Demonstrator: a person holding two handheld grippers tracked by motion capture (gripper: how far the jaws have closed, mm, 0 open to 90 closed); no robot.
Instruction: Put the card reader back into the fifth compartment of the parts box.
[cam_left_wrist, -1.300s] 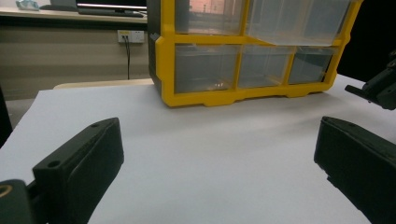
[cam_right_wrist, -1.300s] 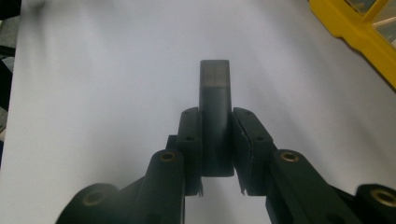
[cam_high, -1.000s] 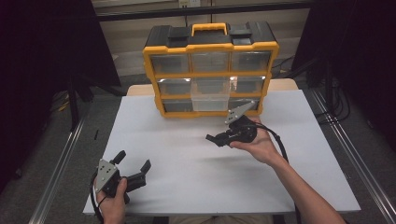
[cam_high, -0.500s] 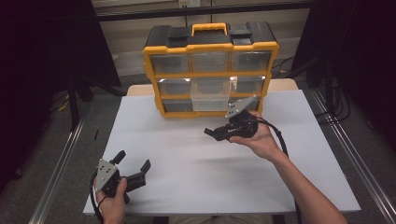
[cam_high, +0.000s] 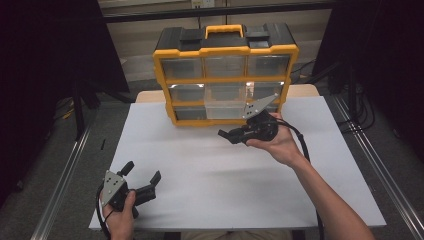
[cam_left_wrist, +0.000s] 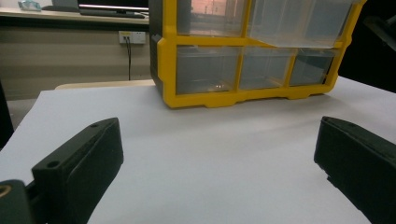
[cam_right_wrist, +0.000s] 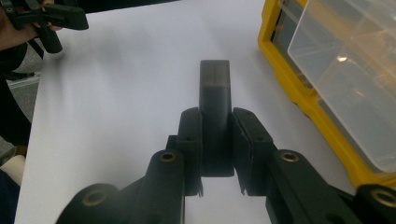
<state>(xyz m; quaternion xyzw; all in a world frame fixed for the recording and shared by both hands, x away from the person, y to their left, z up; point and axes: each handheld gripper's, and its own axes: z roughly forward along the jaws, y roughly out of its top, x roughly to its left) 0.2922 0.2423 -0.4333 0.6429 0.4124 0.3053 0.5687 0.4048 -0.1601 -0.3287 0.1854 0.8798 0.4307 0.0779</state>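
Observation:
A yellow and black organizer (cam_high: 226, 80) with clear drawers stands at the back of the white table (cam_high: 210, 195). Its middle drawer (cam_high: 226, 106) is pulled out part way. My right gripper (cam_high: 227, 135) hovers just in front of the organizer, shut on a dark rectangular block (cam_right_wrist: 215, 88) that sticks out past the jaws (cam_right_wrist: 217, 121). The open drawer (cam_right_wrist: 355, 70) lies to the right of that block in the right gripper view. My left gripper (cam_high: 142, 170) rests at the table's front left, open and holding nothing (cam_left_wrist: 222, 135).
The organizer's lower row of drawers (cam_left_wrist: 205, 70) faces the left gripper across bare white tabletop. Dark curtains and metal rails (cam_high: 65, 175) flank the table. A black cable (cam_high: 300, 140) trails from the right gripper over the person's forearm.
The right gripper, still shut on the block, has drifted a little left and toward the organizer. The left gripper has stayed put.

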